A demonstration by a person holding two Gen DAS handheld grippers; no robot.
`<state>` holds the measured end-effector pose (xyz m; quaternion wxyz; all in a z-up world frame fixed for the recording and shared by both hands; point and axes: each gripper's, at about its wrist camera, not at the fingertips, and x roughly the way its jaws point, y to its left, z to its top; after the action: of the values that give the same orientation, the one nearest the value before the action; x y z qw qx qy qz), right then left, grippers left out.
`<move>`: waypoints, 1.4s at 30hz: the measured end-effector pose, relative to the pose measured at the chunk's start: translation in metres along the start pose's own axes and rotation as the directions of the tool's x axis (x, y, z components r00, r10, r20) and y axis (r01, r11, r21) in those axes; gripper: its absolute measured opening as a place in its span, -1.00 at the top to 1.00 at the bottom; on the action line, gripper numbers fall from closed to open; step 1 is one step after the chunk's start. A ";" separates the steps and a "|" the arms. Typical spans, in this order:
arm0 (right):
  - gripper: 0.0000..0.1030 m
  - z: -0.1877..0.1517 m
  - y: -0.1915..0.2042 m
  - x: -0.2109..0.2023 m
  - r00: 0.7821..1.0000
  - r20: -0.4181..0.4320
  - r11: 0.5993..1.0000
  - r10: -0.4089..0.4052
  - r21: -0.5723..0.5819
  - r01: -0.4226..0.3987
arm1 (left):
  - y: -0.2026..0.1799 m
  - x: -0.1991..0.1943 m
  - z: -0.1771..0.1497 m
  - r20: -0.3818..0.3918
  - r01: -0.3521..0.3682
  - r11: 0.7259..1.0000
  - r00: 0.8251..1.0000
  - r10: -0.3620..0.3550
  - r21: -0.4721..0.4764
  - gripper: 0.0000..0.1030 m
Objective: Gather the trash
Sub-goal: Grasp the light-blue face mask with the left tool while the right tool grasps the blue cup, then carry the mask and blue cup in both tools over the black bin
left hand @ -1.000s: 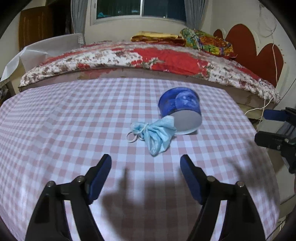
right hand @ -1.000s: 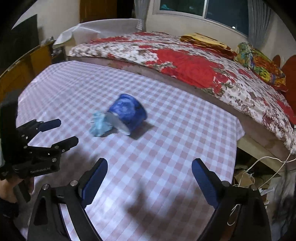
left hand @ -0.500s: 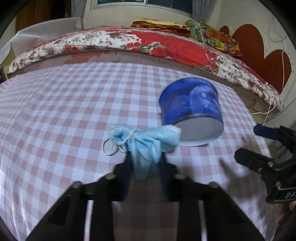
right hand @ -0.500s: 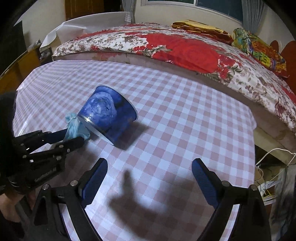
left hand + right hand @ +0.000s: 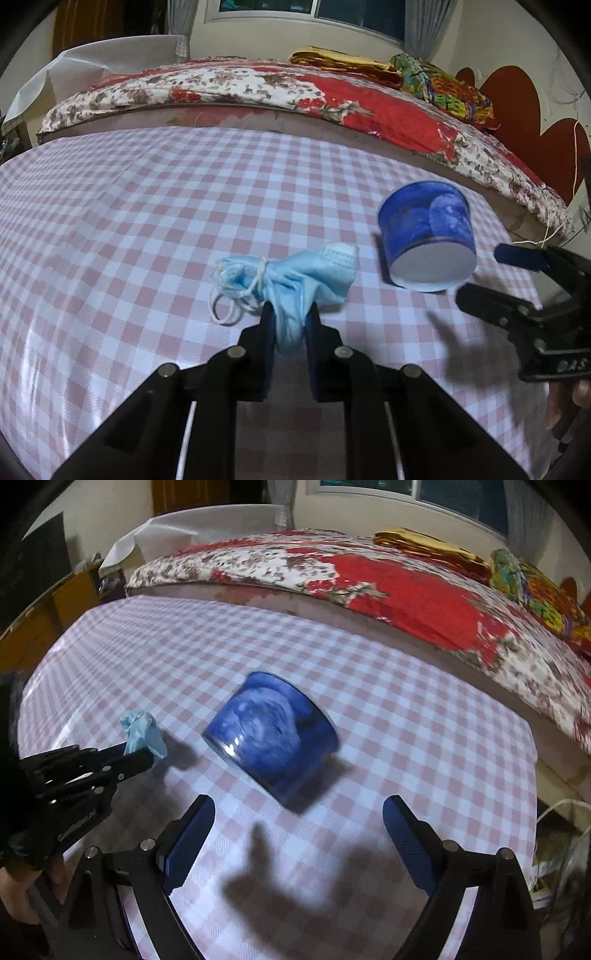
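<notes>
A crumpled light-blue face mask (image 5: 295,273) with white ear loops is pinched between the fingers of my left gripper (image 5: 289,317), which is shut on it just above the checked tablecloth. The mask also shows in the right wrist view (image 5: 142,733), held by the left gripper (image 5: 138,757). A blue paper cup (image 5: 428,240) lies on its side to the right of the mask, its white base facing the left camera. In the right wrist view the cup (image 5: 273,734) lies ahead of my right gripper (image 5: 297,830), which is open and empty.
The pink-and-white checked table (image 5: 129,221) ends at a bed with a red floral cover (image 5: 295,92) behind it. My right gripper (image 5: 524,288) shows at the right edge. White cables (image 5: 561,808) hang beyond the table's right edge.
My left gripper moved in and shut on the mask, then lifted it slightly away from the cup. My right gripper moved closer to the cup and stayed open.
</notes>
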<state>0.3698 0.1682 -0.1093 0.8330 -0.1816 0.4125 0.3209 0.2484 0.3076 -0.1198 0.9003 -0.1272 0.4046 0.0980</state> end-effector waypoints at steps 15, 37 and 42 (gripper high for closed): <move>-0.30 0.033 0.013 0.033 0.997 -0.020 0.997 0.073 0.015 -0.072 | 0.014 0.002 0.009 0.008 0.005 1.000 1.000 -0.005 -0.006 0.68; -0.09 -0.037 -0.012 -0.058 0.998 0.066 0.994 0.003 0.108 -0.010 | -0.038 -0.035 -0.017 0.024 0.068 0.995 0.997 -0.070 0.075 0.68; -0.08 -0.063 -0.030 -0.088 0.996 0.074 0.989 -0.040 0.148 0.029 | -0.066 -0.053 -0.029 0.033 0.102 0.988 0.994 -0.106 0.112 0.68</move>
<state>0.3144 0.0771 -0.0752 0.8647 -0.1143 0.3997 0.2819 0.2114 0.2324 -0.0888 0.9174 -0.0962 0.3849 0.0310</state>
